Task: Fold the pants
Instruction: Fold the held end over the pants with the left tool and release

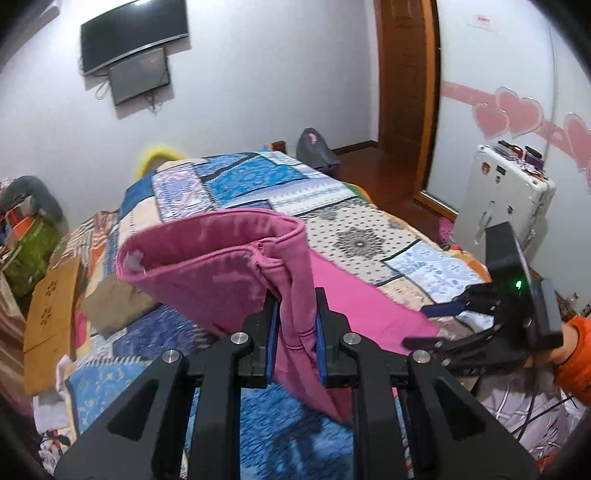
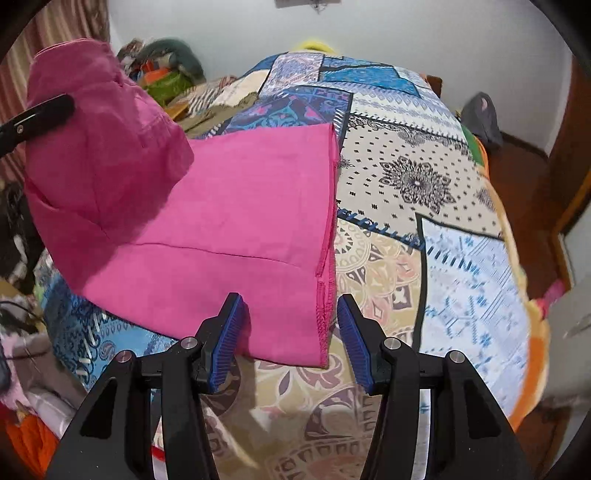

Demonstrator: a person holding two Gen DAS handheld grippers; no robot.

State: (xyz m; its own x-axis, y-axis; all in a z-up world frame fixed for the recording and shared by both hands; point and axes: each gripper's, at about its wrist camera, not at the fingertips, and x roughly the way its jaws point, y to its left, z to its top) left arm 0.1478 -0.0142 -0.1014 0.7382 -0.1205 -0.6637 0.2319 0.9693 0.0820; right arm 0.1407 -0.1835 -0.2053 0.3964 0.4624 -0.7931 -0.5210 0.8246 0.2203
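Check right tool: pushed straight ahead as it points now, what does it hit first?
Most likely the pants. The right tool is open, with the hem corner lying on the quilt right between and ahead of its pads. Depth is unclear, so it might graze the quilt below first.

Left gripper [image 1: 295, 325] clamped on a bunched fold of the pink pants [image 1: 221, 266], waistband lifted and curled over the quilt [image 1: 354, 221]. Rest of pants lies flat to the right. Right gripper [image 1: 436, 325] at right edge, jaws apart. TV [image 1: 133, 35] on far wall.
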